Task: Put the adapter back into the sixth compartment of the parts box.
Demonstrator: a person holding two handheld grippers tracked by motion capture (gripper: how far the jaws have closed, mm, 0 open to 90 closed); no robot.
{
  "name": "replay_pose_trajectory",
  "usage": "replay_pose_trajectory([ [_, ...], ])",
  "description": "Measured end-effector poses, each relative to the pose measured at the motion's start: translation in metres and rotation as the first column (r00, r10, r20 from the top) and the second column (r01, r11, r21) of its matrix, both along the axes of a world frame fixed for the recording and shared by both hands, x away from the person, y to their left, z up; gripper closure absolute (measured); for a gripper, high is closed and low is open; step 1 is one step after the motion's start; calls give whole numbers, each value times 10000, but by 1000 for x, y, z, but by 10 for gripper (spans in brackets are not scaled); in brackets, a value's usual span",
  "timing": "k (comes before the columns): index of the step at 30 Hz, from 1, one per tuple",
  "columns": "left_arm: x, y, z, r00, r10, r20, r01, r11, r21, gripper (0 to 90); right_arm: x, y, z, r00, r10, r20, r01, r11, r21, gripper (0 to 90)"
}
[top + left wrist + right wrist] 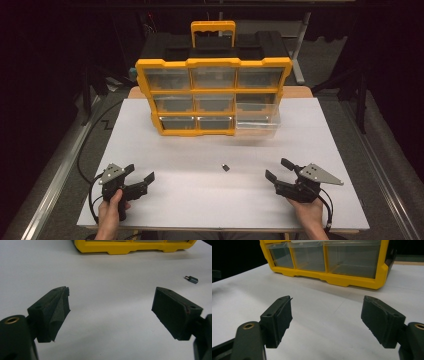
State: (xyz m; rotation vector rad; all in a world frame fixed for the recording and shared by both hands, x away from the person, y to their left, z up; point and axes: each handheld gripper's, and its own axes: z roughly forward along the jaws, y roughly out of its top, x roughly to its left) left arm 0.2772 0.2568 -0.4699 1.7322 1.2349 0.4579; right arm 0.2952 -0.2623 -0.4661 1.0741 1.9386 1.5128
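- The small dark part (225, 167) lies loose on the white counter (200, 200), roughly midway between the two hands and a little ahead of them, well clear of the yellow organizer (212, 95).
- In the left gripper view the small dark part (192, 279) reads as a short, dark, blocky body with a thin pin sticking out of one end; finer detail is too small to tell.
- It lies flat, its long axis slanted across the counter in the high view, upper left to lower right; in the left gripper view the pin end points left.
- The left tongs (139, 176) rest low over the near-left of the counter, jaws spread wide with nothing between them; the left tongs (110, 312) face bare counter, the part off to the upper right.
- The right tongs (279, 169) sit at the near-right, jaws likewise spread and empty; the right tongs (327, 320) look toward the organizer's clear drawers.
- One clear drawer (257, 119) at the organizer's lower right stands pulled out over the counter.
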Motion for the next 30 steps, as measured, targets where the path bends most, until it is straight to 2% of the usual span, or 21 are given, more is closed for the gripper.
replay_pose_trajectory([
  [8,2,-1,0,10000,24,16,-24,10000,4,155,3,6,3,10000,71,8,-71,9997,-223,252],
  [18,1,-2,0,9999,-108,42,107,9998,170,155,12,33,8,9980,612,133,-604,9966,-552,254],
  [30,-1,-3,1,9998,-127,122,124,9996,266,155,17,47,9,9958,916,-40,-917,9948,-434,261],
])
